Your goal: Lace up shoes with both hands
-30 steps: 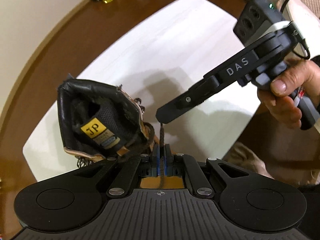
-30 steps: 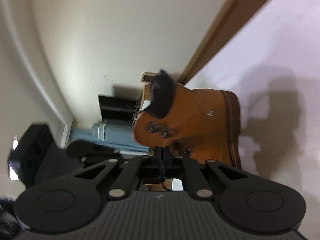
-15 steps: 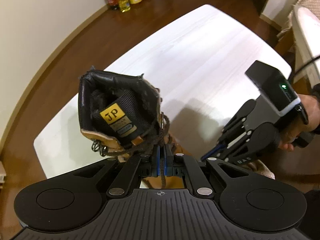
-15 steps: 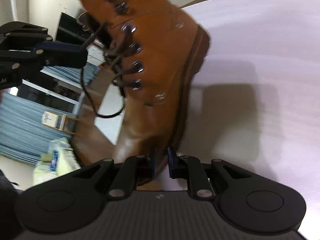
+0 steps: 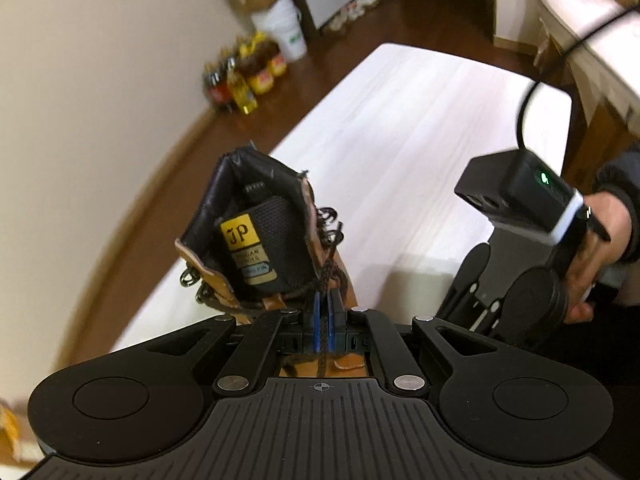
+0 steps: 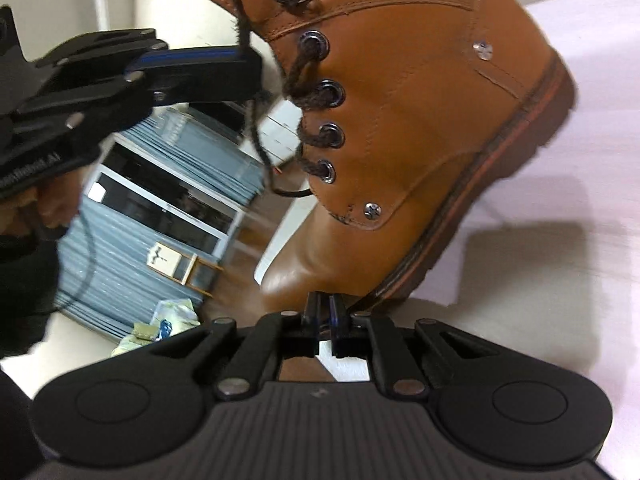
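Observation:
A tan leather boot (image 6: pixel 404 128) with a black lining and a yellow JP tongue label (image 5: pixel 240 234) stands on the white table (image 5: pixel 420 128). Its dark brown lace (image 5: pixel 326 276) runs through the eyelets on its side. My left gripper (image 5: pixel 323 304) is shut on the lace just above the boot's collar; it also shows in the right wrist view (image 6: pixel 244 68), with the lace end sticking up past its tips. My right gripper (image 6: pixel 323 306) is slightly open and empty, low by the boot's toe. In the left wrist view its body (image 5: pixel 516 280) is to the right of the boot.
Bottles (image 5: pixel 244 76) and a white bucket (image 5: pixel 286 30) stand on the brown floor by the wall. A cable (image 5: pixel 560 60) runs to the right gripper. A chair (image 5: pixel 592 32) is at the far right. Shelving (image 6: pixel 160 208) lies beyond the table edge.
My right gripper let go of the lace and dropped down to the boot's toe. My left gripper kept hold of the lace and tilted up, so more of the room shows.

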{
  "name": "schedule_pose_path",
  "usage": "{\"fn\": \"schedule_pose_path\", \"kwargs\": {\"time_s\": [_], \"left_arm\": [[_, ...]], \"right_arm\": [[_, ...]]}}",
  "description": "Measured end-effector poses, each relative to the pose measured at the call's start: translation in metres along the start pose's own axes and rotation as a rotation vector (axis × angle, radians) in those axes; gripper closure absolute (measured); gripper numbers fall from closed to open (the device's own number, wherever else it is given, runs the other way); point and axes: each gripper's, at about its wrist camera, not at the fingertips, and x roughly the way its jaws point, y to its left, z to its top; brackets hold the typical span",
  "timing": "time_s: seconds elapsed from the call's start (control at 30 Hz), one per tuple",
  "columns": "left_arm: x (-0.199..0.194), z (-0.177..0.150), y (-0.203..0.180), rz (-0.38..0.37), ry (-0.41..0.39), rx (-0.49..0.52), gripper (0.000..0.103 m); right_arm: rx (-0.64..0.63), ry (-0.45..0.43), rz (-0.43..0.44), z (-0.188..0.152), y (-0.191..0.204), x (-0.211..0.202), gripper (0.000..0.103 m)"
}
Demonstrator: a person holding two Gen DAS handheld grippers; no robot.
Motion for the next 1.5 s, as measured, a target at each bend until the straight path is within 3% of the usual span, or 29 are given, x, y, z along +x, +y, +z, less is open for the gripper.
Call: {"fn": "schedule_pose_path", "kwargs": {"time_s": [0.17, 0.27, 0.33, 0.43, 0.53, 0.67, 0.7, 0.73, 0.9, 0.97, 1.07, 1.2, 1.27, 1.33, 1.4, 1.43, 1.5], "left_arm": [[0.004, -0.016, -0.044, 0.24, -0.06, 0.051, 0.099], [0.006, -0.021, -0.072, 0.348, -0.068, 0.026, 0.099], [0.004, -0.021, -0.083, 0.381, -0.071, 0.023, 0.099], [-0.011, -0.02, -0.108, 0.447, -0.098, 0.032, 0.099], [-0.033, -0.024, -0.121, 0.445, -0.129, 0.022, 0.099], [-0.044, -0.028, -0.131, 0.419, -0.168, 0.006, 0.099], [-0.045, -0.03, -0.131, 0.413, -0.177, 0.0, 0.099], [-0.046, -0.031, -0.131, 0.409, -0.187, -0.01, 0.099], [-0.052, -0.045, -0.128, 0.373, -0.263, -0.074, 0.098], [-0.048, -0.046, -0.129, 0.369, -0.277, -0.064, 0.095], [-0.049, -0.053, -0.126, 0.382, -0.294, -0.052, 0.099], [-0.048, -0.054, -0.118, 0.375, -0.301, -0.076, 0.1], [-0.044, -0.05, -0.113, 0.4, -0.28, -0.094, 0.1], [-0.039, -0.044, -0.108, 0.433, -0.257, -0.122, 0.1], [-0.031, -0.034, -0.103, 0.49, -0.23, -0.145, 0.1], [-0.027, -0.03, -0.102, 0.497, -0.22, -0.151, 0.1], [-0.022, -0.026, -0.102, 0.508, -0.208, -0.158, 0.1]], "right_arm": [[-0.125, -0.067, -0.023, -0.003, 0.014, -0.014, 0.094], [-0.127, -0.209, 0.004, -0.009, 0.023, -0.036, 0.094], [-0.128, -0.303, 0.022, -0.013, 0.03, -0.051, 0.092], [-0.13, -0.445, 0.049, -0.019, 0.039, -0.073, 0.071], [-0.122, -0.57, 0.081, -0.025, 0.047, -0.093, 0.07], [-0.052, -0.581, 0.138, -0.026, 0.037, -0.094, 0.073], [-0.034, -0.575, 0.159, -0.026, 0.034, -0.093, 0.077], [-0.016, -0.568, 0.18, -0.027, 0.032, -0.092, 0.1], [0.084, -0.515, 0.246, -0.019, 0.024, -0.079, 0.1], [0.096, -0.502, 0.256, -0.017, 0.024, -0.081, 0.1], [0.097, -0.481, 0.263, -0.014, 0.024, -0.084, 0.1], [0.098, -0.479, 0.226, -0.007, 0.019, -0.088, 0.099], [0.085, -0.505, 0.197, -0.002, 0.017, -0.093, 0.092], [0.039, -0.56, 0.103, 0.003, 0.018, -0.102, 0.09], [-0.059, -0.606, -0.046, 0.008, 0.025, -0.106, 0.09], [-0.124, -0.617, -0.133, 0.012, 0.031, -0.106, 0.09], [-0.191, -0.613, -0.212, 0.015, 0.036, -0.101, 0.09]]}}
